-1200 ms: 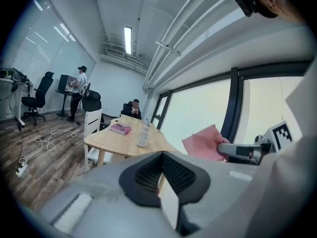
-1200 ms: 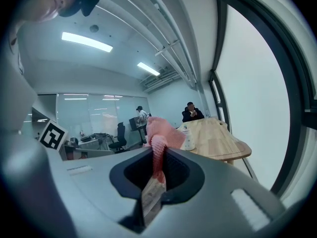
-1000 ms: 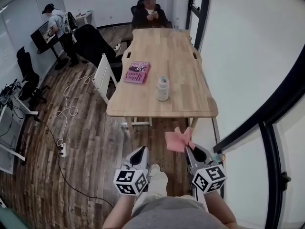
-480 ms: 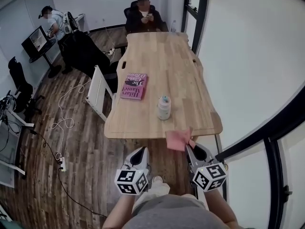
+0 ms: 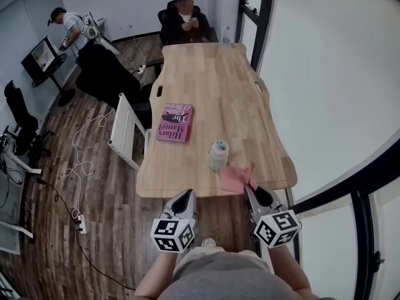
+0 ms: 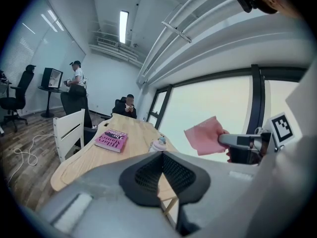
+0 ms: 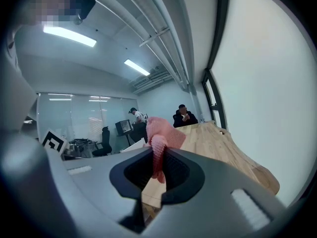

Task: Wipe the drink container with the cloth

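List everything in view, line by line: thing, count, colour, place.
Table: 1, light wood, centre of the room.
Drink container: 1, pale with a blue-green top, upright near the table's near end.
Book: 1, pink, flat on the table towards its left edge.
Chair: 1, white, by the table's left side.
Office chair: 1, black, far left.
Monitor: 1, dark, far left corner.
Cable: 1, white, on the wood floor.
People: 2; one seated at the table's far end, one standing by the monitor.
Cloth: 1, pink, pinched in the right claw.
Left claw: shut, empty.
Right claw: shut on the cloth.
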The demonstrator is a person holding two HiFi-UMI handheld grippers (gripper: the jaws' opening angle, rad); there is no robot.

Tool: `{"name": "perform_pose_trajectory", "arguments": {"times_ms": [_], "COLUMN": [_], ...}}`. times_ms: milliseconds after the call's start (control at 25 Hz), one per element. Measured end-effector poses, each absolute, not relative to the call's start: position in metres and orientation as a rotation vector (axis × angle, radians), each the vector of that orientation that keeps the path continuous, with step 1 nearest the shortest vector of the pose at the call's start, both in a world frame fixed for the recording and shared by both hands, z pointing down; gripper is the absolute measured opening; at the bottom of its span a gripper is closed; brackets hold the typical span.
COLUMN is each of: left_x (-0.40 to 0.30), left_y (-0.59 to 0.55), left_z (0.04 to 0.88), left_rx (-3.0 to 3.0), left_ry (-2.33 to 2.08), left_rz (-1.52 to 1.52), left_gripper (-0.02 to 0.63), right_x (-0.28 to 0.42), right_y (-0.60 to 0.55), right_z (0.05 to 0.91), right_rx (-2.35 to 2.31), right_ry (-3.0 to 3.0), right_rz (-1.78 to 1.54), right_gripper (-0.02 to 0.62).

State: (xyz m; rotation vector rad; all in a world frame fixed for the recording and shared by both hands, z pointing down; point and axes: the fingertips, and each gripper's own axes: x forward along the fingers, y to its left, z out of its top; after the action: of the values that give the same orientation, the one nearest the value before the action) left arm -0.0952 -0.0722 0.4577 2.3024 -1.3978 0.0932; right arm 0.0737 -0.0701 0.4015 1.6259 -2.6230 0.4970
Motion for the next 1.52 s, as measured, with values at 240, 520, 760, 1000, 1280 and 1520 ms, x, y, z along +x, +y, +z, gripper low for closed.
{"name": "perform_pose_trajectory", "arguments": {"times_ms": [240, 520, 760, 1000, 1280, 1520], "left_x": [-0.102, -0.099, -0.100, -0.097, -0.093, -0.096], "left_y": [-0.097, -0.113, -0.134, -0.155, -0.182, -0.203], "left_z": [0.460, 0.472, 0.473, 0.480, 0.491, 0.498], "left_rx": [2.289, 2.253, 2.218, 2.180, 2.159, 2.142], "left_ry": [-1.398, -1.402, -1.462, -1.495, -1.501, -1.511], "left_rz": [0.093, 0.118, 0.096, 0.094, 0.121, 0.128], "left_gripper": [-0.003, -0.003, -0.003, -0.003, -0.003, -0.003], "right_x": [0.072, 0.080, 0.084, 0.081, 0.079, 0.076], "right_y": [-0.109, -0.156, -0.195, -0.237, -0.276, -0.292], "right_z": [0.403, 0.406, 0.412, 0.424, 0.452, 0.480], "right_rx": [1.642, 1.633, 1.601, 1.524, 1.468, 1.414], "right_ry": [-2.610, -2.593, -2.596, -2.597, -2.552, -2.502], "right_rz": [0.489, 0.516, 0.522, 0.517, 0.562, 0.580], "right_gripper": [0.031, 0.031, 0.031, 0.031, 0.031, 0.031]}}
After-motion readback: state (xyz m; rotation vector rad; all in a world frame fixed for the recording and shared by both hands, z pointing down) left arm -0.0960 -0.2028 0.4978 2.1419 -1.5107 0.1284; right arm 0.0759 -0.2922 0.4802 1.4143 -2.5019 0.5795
